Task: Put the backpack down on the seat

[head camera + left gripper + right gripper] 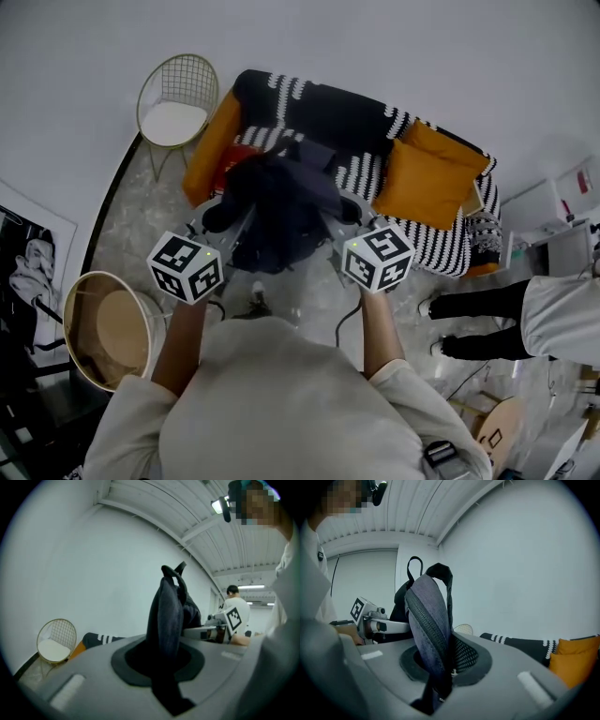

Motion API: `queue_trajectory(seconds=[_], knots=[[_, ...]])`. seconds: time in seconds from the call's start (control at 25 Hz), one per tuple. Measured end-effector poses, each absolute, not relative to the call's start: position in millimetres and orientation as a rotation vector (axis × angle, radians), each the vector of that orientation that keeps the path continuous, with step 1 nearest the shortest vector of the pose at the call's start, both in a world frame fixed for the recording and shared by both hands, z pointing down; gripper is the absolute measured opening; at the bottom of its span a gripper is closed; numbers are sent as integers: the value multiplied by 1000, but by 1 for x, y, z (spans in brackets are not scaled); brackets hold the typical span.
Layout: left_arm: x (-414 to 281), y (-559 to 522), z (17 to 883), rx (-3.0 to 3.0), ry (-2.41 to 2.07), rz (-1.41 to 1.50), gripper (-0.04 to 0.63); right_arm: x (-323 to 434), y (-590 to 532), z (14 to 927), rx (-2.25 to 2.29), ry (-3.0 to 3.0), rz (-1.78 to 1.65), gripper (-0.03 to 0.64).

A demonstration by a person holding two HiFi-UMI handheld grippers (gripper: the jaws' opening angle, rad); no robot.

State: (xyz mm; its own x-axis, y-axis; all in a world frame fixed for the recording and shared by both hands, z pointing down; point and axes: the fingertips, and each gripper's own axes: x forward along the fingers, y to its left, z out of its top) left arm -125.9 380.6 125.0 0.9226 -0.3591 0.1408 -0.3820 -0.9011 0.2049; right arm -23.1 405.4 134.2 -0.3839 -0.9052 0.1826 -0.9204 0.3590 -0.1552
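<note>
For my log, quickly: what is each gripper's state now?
The left gripper is shut on the backpack, on dark fabric.
The right gripper is shut on the backpack, beside its zip.

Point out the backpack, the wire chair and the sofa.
backpack (281, 211), head view, its dark body.
wire chair (173, 122), head view, white seat pad.
sofa (323, 112), head view, dark backrest.

Backpack (281, 211) sits mid-frame, slung between left gripper (159, 665) and right gripper (440, 667), just in front of the sofa (328, 112) spanning the top. Wire chair (175, 103) upper left beside the sofa's end. Round basket (103, 328) lower left, bystander (553, 314) at right edge.
</note>
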Motion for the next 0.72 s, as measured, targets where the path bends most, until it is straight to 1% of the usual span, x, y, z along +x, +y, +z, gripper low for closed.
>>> queue_trajectory(seconds=[0.72], knots=[[-114,239,148,2820,-510,167,55,-12,265,157,1693,-2472,433,51]])
